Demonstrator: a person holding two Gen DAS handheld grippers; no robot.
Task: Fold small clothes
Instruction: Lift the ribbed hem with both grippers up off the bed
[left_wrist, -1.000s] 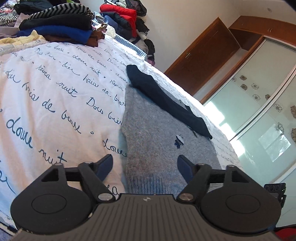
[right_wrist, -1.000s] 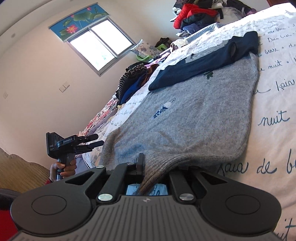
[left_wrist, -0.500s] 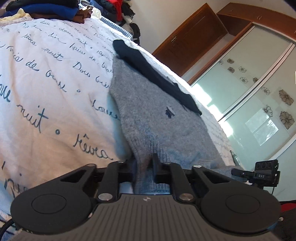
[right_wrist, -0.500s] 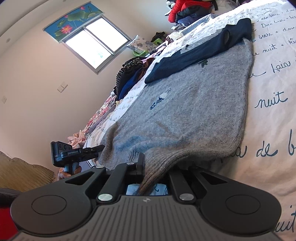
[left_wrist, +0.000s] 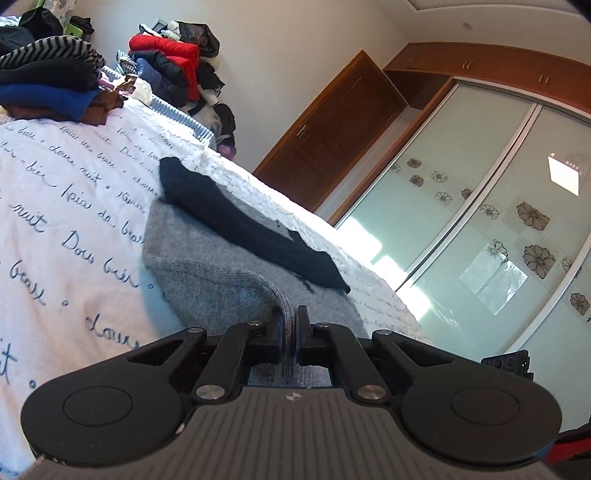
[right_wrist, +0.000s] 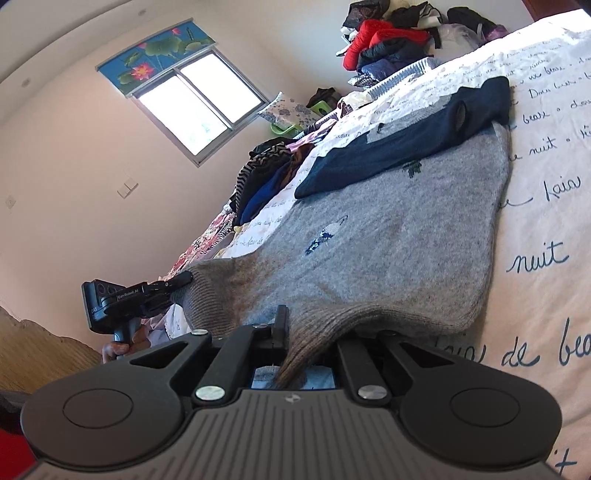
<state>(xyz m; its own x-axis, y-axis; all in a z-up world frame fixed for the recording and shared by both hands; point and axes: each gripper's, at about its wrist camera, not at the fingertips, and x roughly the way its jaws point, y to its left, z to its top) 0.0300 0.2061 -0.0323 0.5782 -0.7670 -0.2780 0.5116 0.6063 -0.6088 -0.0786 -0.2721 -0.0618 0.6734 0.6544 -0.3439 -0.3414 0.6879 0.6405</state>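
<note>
A grey knit sweater (right_wrist: 388, 236) with navy sleeves (right_wrist: 406, 144) folded across its chest lies on the bed. In the left wrist view the sweater (left_wrist: 207, 273) has its ribbed hem lifted off the bed. My left gripper (left_wrist: 290, 325) is shut on one hem corner. It also shows in the right wrist view (right_wrist: 173, 286), pinching that corner. My right gripper (right_wrist: 295, 332) is shut on the other hem corner. The hem hangs raised between both grippers.
The bed cover (left_wrist: 55, 206) is white with blue script. Folded clothes (left_wrist: 48, 88) and a heap with a red jacket (left_wrist: 166, 51) lie at the far end. A wardrobe with glass sliding doors (left_wrist: 498, 229) stands beyond the bed.
My left gripper went from open over the hem to shut on it, then lifted it. My right gripper stayed shut on its corner and rose slightly.
</note>
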